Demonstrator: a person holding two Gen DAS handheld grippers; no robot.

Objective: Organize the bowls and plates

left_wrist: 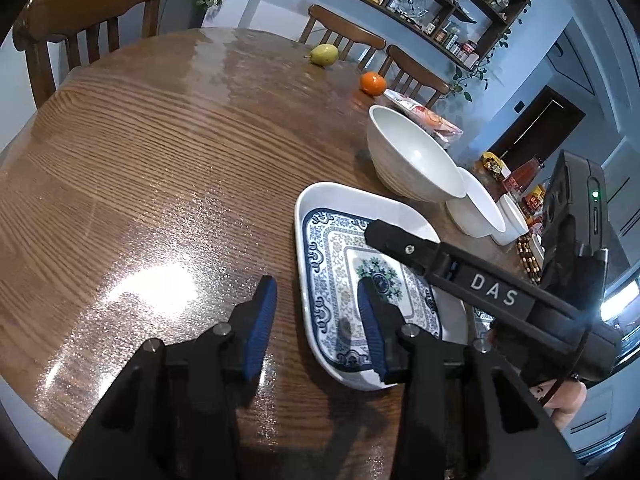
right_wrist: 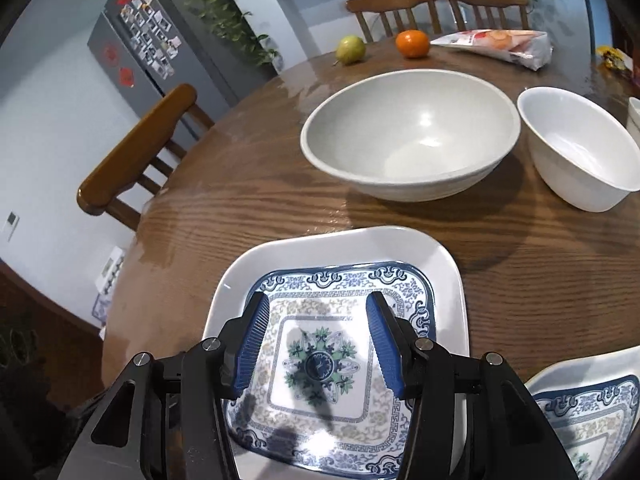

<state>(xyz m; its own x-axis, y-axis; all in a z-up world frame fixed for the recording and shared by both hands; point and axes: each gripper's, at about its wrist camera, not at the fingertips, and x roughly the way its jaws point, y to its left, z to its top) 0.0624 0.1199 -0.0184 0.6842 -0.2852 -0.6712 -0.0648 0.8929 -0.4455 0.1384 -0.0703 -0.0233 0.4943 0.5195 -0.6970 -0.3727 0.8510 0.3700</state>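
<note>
A square white plate with a blue-patterned centre (left_wrist: 340, 264) (right_wrist: 320, 364) lies near the table's front edge. My left gripper (left_wrist: 316, 300) straddles the plate's left rim: one pad is outside over the table, the other inside over the pattern. A gap shows at the rim, so it is open. My right gripper (right_wrist: 317, 300) hovers open over the plate's centre, nothing between its pads. Its finger (left_wrist: 404, 248) reaches in from the right. A second plate of the same pattern (right_wrist: 592, 412) lies at the lower right. Behind stand a large pale bowl (right_wrist: 408, 136) (left_wrist: 412, 160) and a smaller white bowl (right_wrist: 580, 148) (left_wrist: 480, 208).
A third small white dish (left_wrist: 514, 220) sits beside the smaller bowl. A pear (right_wrist: 351, 50), an orange (right_wrist: 412, 44) and a snack bag (right_wrist: 500, 46) lie at the far side. Wooden chairs (right_wrist: 136, 152) ring the round table (left_wrist: 160, 180). Bottles and jars (left_wrist: 520, 180) stand at the right.
</note>
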